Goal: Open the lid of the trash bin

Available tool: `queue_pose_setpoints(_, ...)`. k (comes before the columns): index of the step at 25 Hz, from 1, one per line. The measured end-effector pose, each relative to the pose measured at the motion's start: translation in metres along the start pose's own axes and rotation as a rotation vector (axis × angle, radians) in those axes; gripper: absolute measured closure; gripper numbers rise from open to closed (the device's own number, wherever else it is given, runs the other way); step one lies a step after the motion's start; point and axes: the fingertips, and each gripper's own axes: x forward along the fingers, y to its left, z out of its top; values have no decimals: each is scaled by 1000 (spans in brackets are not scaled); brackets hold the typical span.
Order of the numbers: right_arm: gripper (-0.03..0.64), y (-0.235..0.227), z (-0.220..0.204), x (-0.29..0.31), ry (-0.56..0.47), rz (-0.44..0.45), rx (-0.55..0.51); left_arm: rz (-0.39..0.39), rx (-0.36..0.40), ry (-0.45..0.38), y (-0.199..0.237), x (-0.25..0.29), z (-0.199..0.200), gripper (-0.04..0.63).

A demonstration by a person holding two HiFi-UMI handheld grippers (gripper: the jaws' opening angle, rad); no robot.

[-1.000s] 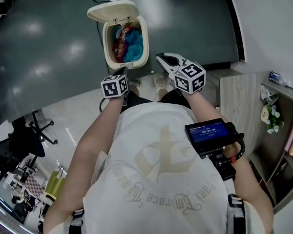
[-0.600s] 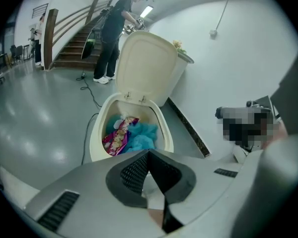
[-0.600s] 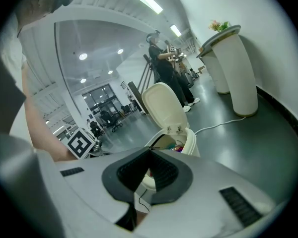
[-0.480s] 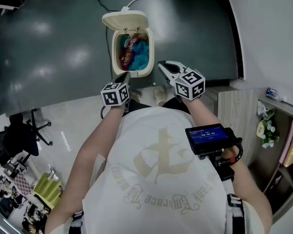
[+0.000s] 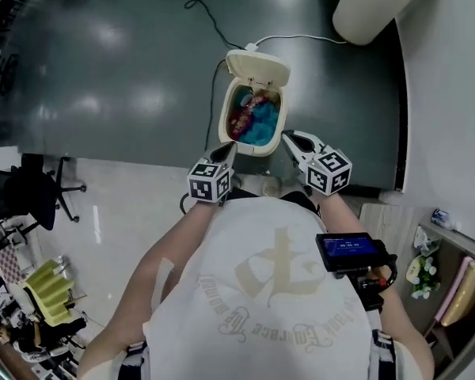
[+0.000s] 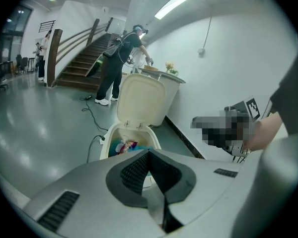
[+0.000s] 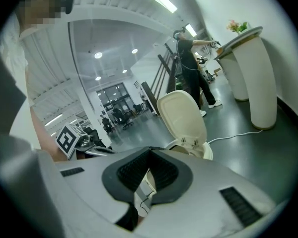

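Note:
A cream trash bin [image 5: 225, 122] stands on the dark floor with its lid [image 5: 259, 68] tipped up and back. Blue and red rubbish [image 5: 253, 121] fills it. My left gripper [image 5: 228, 149] hovers shut and empty just short of the bin's near left rim. My right gripper [image 5: 289, 138] hovers shut and empty by the near right rim. In the left gripper view the open bin [image 6: 108, 138] and upright lid [image 6: 140, 102] lie straight past the jaws [image 6: 149, 152]. In the right gripper view the lid [image 7: 183, 115] rises past the jaws [image 7: 149, 150].
A white cable [image 5: 214, 30] runs from the bin across the floor. A white pedestal [image 5: 376, 2] stands at the back right, a person [image 6: 121, 63] beside it. Office chairs [image 5: 39, 184] sit on the left, a shelf [image 5: 451, 275] on the right.
The head view has pulled back and swung, so the bin looks smaller and sits further right. Both grippers stay shut near its front rim. The lid stands open throughout.

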Motion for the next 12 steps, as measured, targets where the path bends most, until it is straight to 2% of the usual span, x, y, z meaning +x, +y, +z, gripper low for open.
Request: queue_pose_setpoints(12, 612, 13, 36, -1, -10, 61, -118, 53, -8, -198, 5, -48, 56, 581)
